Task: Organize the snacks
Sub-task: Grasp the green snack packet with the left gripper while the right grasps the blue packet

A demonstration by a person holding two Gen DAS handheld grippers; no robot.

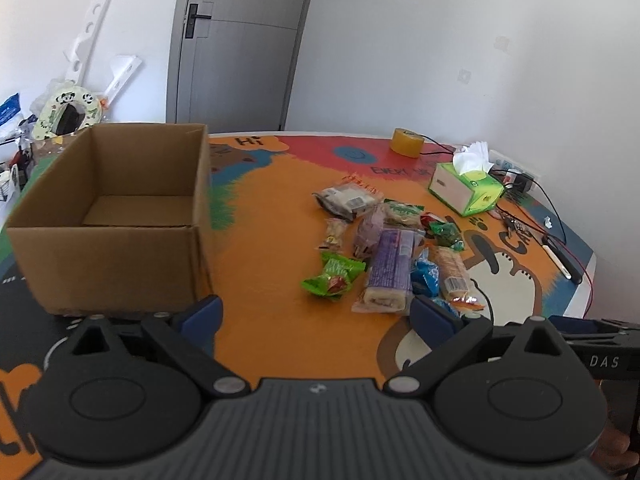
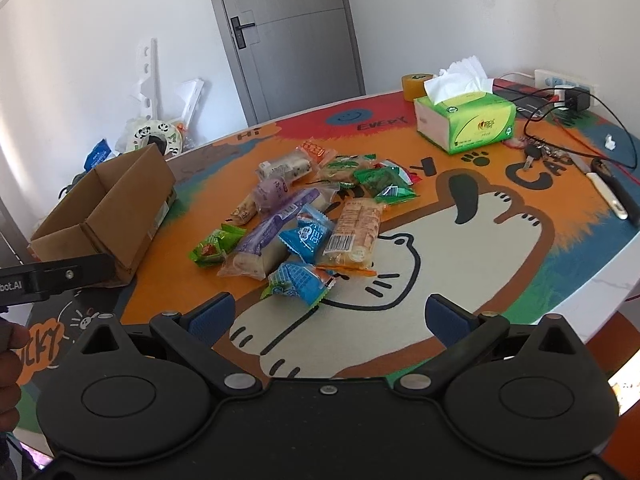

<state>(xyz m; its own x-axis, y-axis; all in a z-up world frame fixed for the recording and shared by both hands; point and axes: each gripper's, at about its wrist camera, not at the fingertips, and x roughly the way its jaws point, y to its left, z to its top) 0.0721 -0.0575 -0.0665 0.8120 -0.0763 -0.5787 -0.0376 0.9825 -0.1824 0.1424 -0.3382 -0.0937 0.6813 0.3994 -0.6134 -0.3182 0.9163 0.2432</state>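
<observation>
Surface (image 2: 500, 280) with a cartoon print carries everything. Cardboard box (image 1: 108, 216) stands open and empty near the left edge, upright, well apart from the snack pile (image 2: 304, 208) at the middle. Tissue box (image 2: 466, 120) sits toward the far right corner, tape roll (image 1: 408, 142) just behind it, cables and keys along the right edge.

Left hand-held gripper (image 1: 316, 312) hovers low over the near edge, jaws spread wide, nothing between them. Right hand-held gripper (image 2: 330, 312) likewise hangs over the near edge, jaws apart and empty, pointed at the pile.

Pile is loose wrapped packets, some overlapping. Long purple packet (image 2: 272, 236) is the biggest, lying across the near side; tan cracker pack (image 2: 354, 232) is touching it on the right; blue packets (image 2: 306, 236) lie between and in front; green packet (image 2: 212, 246) lies at the pile's left edge, nearest the box.

Handling, as a guess: all light, crinkly film, slippery, contents soft or crushable. Best taken across the narrow body, not the sealed end flaps, with gentle squeeze. Green packet looks easiest first, being free of overlap. No snack is in the box yet.
</observation>
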